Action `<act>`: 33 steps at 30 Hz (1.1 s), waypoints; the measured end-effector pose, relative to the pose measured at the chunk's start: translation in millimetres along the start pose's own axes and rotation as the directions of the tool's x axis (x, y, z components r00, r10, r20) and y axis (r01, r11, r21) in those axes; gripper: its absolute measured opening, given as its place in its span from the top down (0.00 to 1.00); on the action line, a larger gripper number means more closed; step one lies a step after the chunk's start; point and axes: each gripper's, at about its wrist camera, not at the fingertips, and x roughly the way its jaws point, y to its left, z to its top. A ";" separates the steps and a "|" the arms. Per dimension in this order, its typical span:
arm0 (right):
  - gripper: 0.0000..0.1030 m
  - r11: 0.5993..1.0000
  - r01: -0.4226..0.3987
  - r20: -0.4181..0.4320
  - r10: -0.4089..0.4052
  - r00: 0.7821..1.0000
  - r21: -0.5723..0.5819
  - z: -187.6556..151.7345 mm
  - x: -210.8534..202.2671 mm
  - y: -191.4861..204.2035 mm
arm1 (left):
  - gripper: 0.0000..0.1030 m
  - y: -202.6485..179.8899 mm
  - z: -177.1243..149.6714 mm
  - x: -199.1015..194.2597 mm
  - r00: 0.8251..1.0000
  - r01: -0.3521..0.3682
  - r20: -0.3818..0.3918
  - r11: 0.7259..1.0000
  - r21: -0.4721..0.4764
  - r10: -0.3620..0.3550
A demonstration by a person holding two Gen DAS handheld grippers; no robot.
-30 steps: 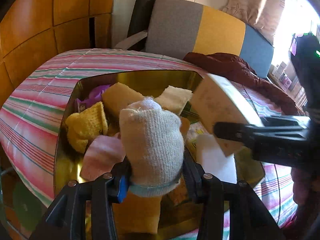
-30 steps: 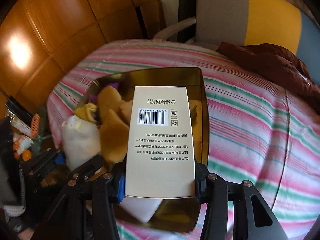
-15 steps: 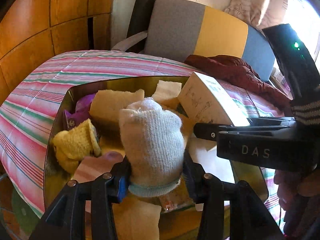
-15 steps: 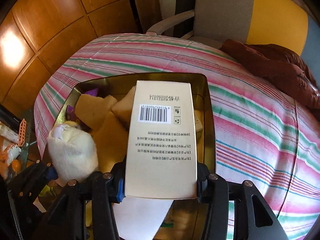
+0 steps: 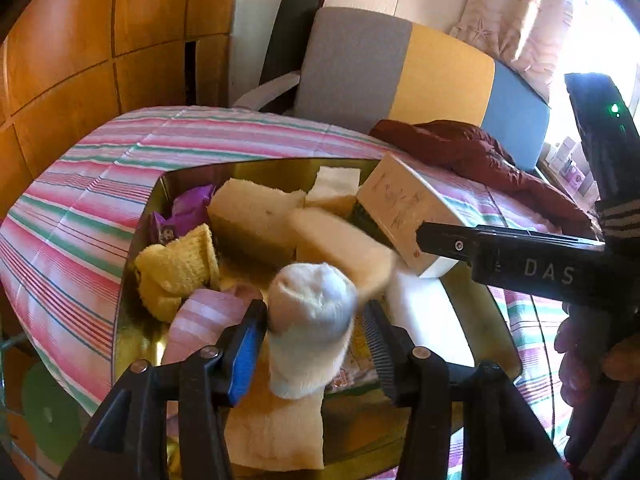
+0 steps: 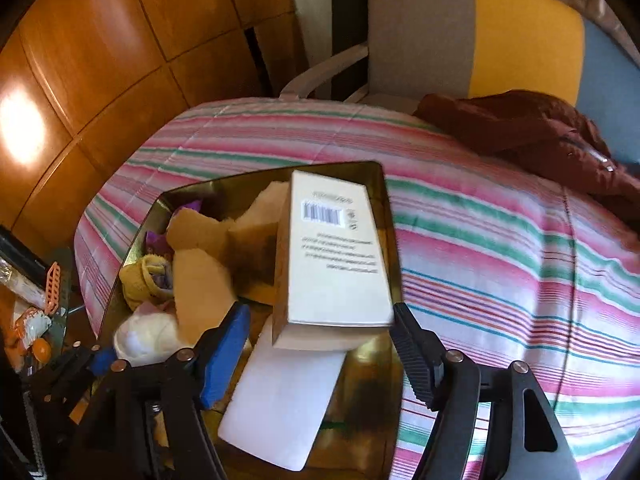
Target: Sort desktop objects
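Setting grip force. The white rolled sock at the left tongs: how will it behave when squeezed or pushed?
The white rolled sock looks like soft knit, so it likely squashes and weighs little. Its rounded roll stands upright among loose sponge pieces, so a nudge probably topples it. The fuzzy surface should grip the left tongs rather than slip.

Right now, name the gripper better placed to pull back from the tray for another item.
Right, probably. The right gripper gapes wide, not clamping the box. The left gripper is open too, but the white sock roll touches its blue pad.
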 end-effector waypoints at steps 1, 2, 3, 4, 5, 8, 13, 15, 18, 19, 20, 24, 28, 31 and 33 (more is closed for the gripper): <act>0.30 1.000 0.006 0.012 -0.006 1.000 0.000 -0.4 -3.2 -0.3 | 0.51 0.0 -0.4 -3.7 1.000 0.005 0.009 1.000 -0.003 -0.005; 0.31 1.000 0.008 0.022 -0.008 1.000 0.001 -0.9 -5.7 -0.2 | 0.51 0.0 -0.8 -6.6 1.000 0.007 0.016 1.000 -0.007 -0.007; 0.34 1.000 0.013 0.034 -0.013 0.999 0.002 -1.0 -7.8 0.1 | 0.51 0.0 -1.3 -9.9 1.000 0.008 0.025 1.000 -0.009 -0.008; 0.36 1.000 0.020 0.047 -0.019 0.999 -0.001 -1.1 -10.4 0.4 | 0.51 -0.2 -2.0 -12.8 0.999 0.008 0.034 1.000 -0.009 -0.008; 0.40 1.000 0.021 0.055 -0.021 0.998 -0.004 -0.7 -11.0 0.7 | 0.51 -0.6 -2.8 -14.7 0.999 0.005 0.041 1.000 -0.006 -0.005; 0.50 1.000 0.006 0.037 -0.006 0.999 -0.011 1.7 -3.0 2.4 | 0.51 0.3 -4.1 -15.8 0.999 0.002 0.038 1.000 -0.009 -0.001; 0.51 1.000 -0.012 0.011 0.012 1.000 -0.009 1.9 10.9 4.5 | 0.51 4.3 -5.0 -19.3 0.999 -0.014 0.039 1.000 -0.022 0.015; 0.50 1.000 -0.014 0.011 0.014 1.000 -0.006 1.2 11.5 3.3 | 0.50 5.5 -5.0 -20.5 0.999 -0.024 0.038 0.999 -0.025 0.025; 0.44 1.000 -0.028 0.009 0.028 1.000 0.002 -0.8 9.1 3.1 | 0.46 5.7 -4.5 -21.9 0.998 -0.038 0.039 0.999 -0.031 0.039; 0.41 0.999 -0.031 0.010 0.031 0.999 0.006 -1.8 7.9 2.8 | 0.46 5.2 -4.5 -23.0 0.998 -0.045 0.041 0.999 -0.031 0.046; 0.35 1.000 -0.027 0.013 0.027 1.000 0.008 -3.0 6.3 2.7 | 0.46 5.4 -4.6 -24.0 0.998 -0.048 0.042 0.998 -0.031 0.049; 0.29 1.000 -0.012 0.035 0.012 0.999 0.001 -7.3 -2.2 4.3 | 0.41 6.4 -5.7 -29.6 0.997 -0.068 0.043 0.997 -0.036 0.070; 0.24 1.000 0.016 0.066 -0.016 0.998 -0.009 -14.2 -14.5 8.4 | 0.35 9.1 -5.8 -38.4 0.992 -0.106 0.060 0.993 -0.047 0.109; 0.19 0.998 0.059 0.091 -0.056 0.994 -0.025 -23.6 -24.5 12.8 | 0.27 10.5 -4.6 -43.9 0.987 -0.142 0.073 0.988 -0.053 0.145; 0.13 0.996 0.089 0.111 -0.086 0.990 -0.025 -31.4 -31.9 14.8 | 0.27 12.6 -4.7 -50.5 0.984 -0.152 0.087 0.986 -0.063 0.157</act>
